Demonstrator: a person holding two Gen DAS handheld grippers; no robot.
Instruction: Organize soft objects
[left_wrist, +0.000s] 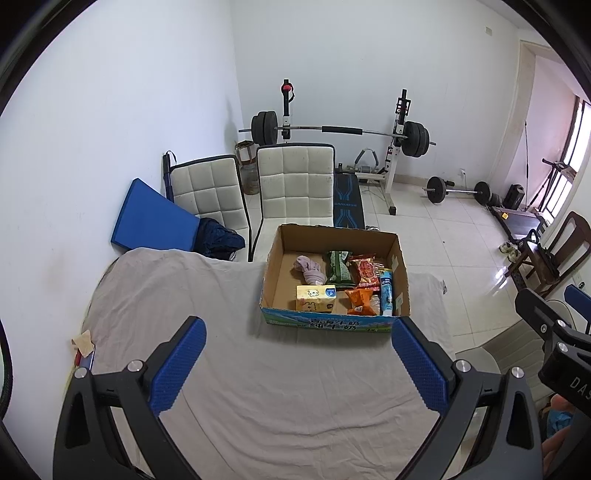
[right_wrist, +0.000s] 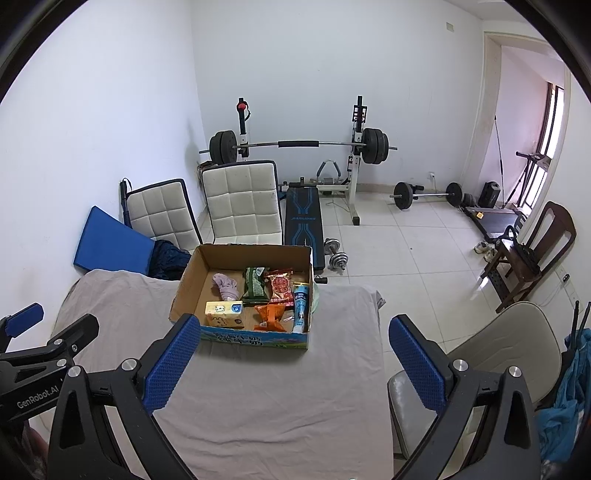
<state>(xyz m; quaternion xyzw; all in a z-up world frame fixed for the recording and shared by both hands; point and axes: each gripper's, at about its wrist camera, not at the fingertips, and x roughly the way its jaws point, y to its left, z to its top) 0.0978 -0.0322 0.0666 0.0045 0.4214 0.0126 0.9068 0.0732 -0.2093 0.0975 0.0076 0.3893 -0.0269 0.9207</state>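
Soft items sit packed in the box (left_wrist: 334, 280) at 12 o'clock; counter (left_wrist: 258, 387) bare; task looks nearly done; both hand-held grippers, left (left_wrist: 297, 332) and right (right_wrist: 293, 332), gape empty

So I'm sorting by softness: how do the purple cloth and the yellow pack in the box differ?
The purple cloth is a crumpled, shapeless bundle; the yellow pack is a neat rectangular block. The cloth is plain, the pack printed with a blue label. The cloth lies further back, the pack by the front wall. Both sit in the cardboard box.

cardboard box (right_wrist: 184, 291): open, on table | inside: lilac cloth (right_wrist: 225, 285), snack packets (right_wrist: 279, 286)
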